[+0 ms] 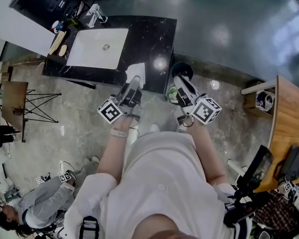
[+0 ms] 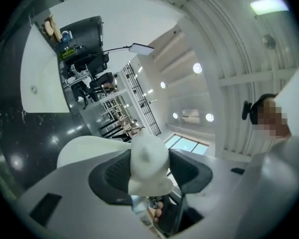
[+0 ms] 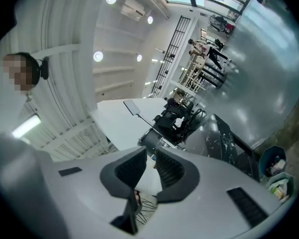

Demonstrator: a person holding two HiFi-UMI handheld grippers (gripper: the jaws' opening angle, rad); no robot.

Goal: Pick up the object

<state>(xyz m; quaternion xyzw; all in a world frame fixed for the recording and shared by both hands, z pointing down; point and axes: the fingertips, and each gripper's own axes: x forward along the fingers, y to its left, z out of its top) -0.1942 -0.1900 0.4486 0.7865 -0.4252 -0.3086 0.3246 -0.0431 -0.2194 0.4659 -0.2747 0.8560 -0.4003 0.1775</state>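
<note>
The left gripper (image 2: 148,183) pinches a soft white object (image 2: 148,161) between its pads, lifted clear in front of the black sink counter (image 1: 157,34). The pickup looks done. The right gripper (image 3: 149,167) holds nothing, its jaws only narrowly apart.

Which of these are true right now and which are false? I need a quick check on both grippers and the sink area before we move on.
1. The left gripper is clamped on a crumpled white wad. True.
2. The right gripper holds something as well. False: its jaws stand slightly apart with nothing between them.
3. The white sink is set into a black counter. True.
4. The white wad lies inside the sink. False: it is between the left gripper's pads; in the head view it shows over the counter's near edge, to the right of the basin.
</note>
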